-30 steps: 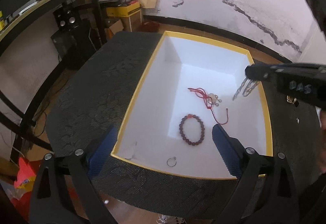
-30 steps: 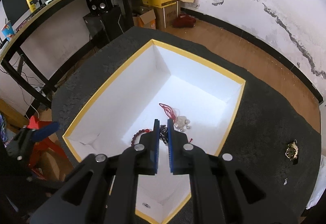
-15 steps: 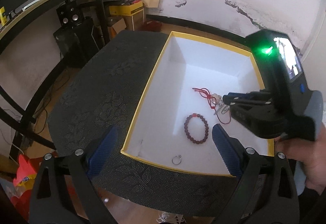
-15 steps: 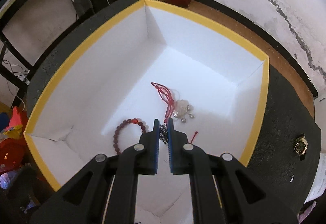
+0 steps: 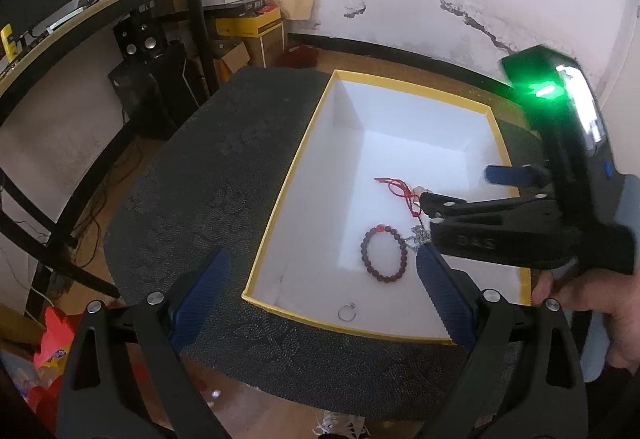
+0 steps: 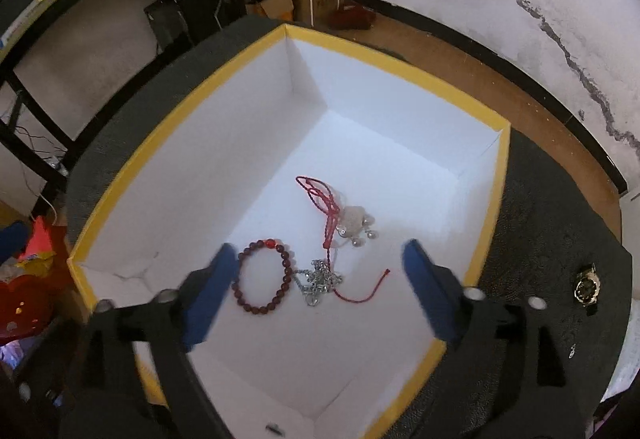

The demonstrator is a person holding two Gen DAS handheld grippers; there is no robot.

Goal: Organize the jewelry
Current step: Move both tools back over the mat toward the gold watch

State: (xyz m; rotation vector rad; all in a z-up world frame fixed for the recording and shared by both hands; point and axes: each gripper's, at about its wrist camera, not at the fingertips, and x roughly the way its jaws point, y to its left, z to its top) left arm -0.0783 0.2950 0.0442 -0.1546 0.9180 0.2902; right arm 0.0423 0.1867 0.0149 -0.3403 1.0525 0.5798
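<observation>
A white box with a yellow rim sits on the dark table. Inside lie a dark red bead bracelet, a red cord with silver beads, a silver chain and a small ring. My right gripper is open just above the chain; it shows in the left wrist view. My left gripper is open and empty at the box's near edge. A watch lies on the table right of the box.
The dark patterned table top surrounds the box. A black desk frame, speakers and cardboard boxes stand behind on the left. A small object lies near the watch.
My right gripper carried the silver chain down into the box, then opened; the chain now lies on the box floor beside the bead bracelet. The left gripper stayed open.
</observation>
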